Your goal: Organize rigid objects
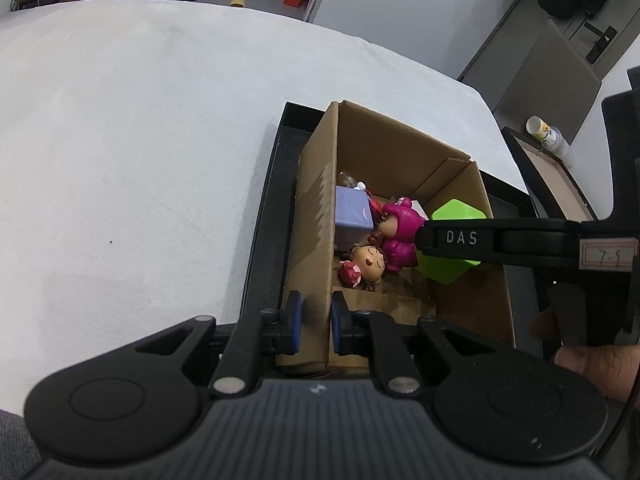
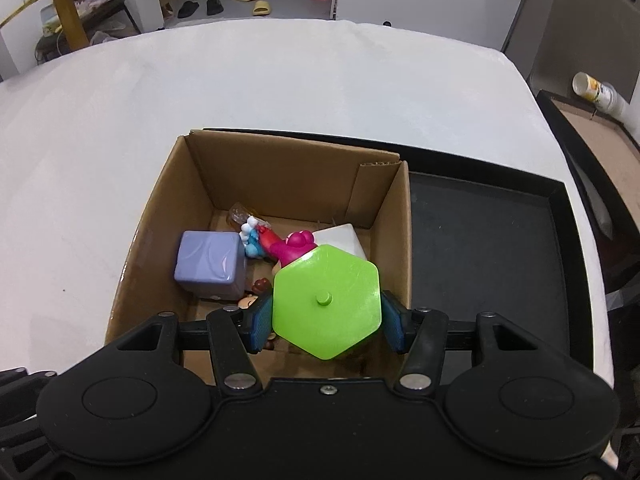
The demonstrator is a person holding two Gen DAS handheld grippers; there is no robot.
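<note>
An open cardboard box (image 1: 316,216) (image 2: 160,216) stands in a black tray (image 1: 268,216) (image 2: 488,232) on the white table. My left gripper (image 1: 316,322) is shut on the box's near left wall, one blue pad on each side. My right gripper (image 2: 325,322) is shut on a green hexagonal block (image 2: 326,300) (image 1: 460,210), held just above the toys inside the box. In the left wrist view the right gripper's black finger (image 1: 460,240) crosses the block. Inside lie a lilac cube (image 2: 210,266) (image 1: 354,216), a magenta figure (image 2: 292,246) (image 1: 400,228), a doll figure (image 1: 370,262) and a white block (image 2: 342,238).
The tray's right half (image 2: 480,260) is bare black. A second dark tray with a brown lining (image 2: 592,152) and a paper cup (image 2: 596,92) sit beyond the table's right edge. The white tablecloth (image 1: 140,152) spreads wide to the left and far side. A hand (image 1: 592,364) holds the right gripper.
</note>
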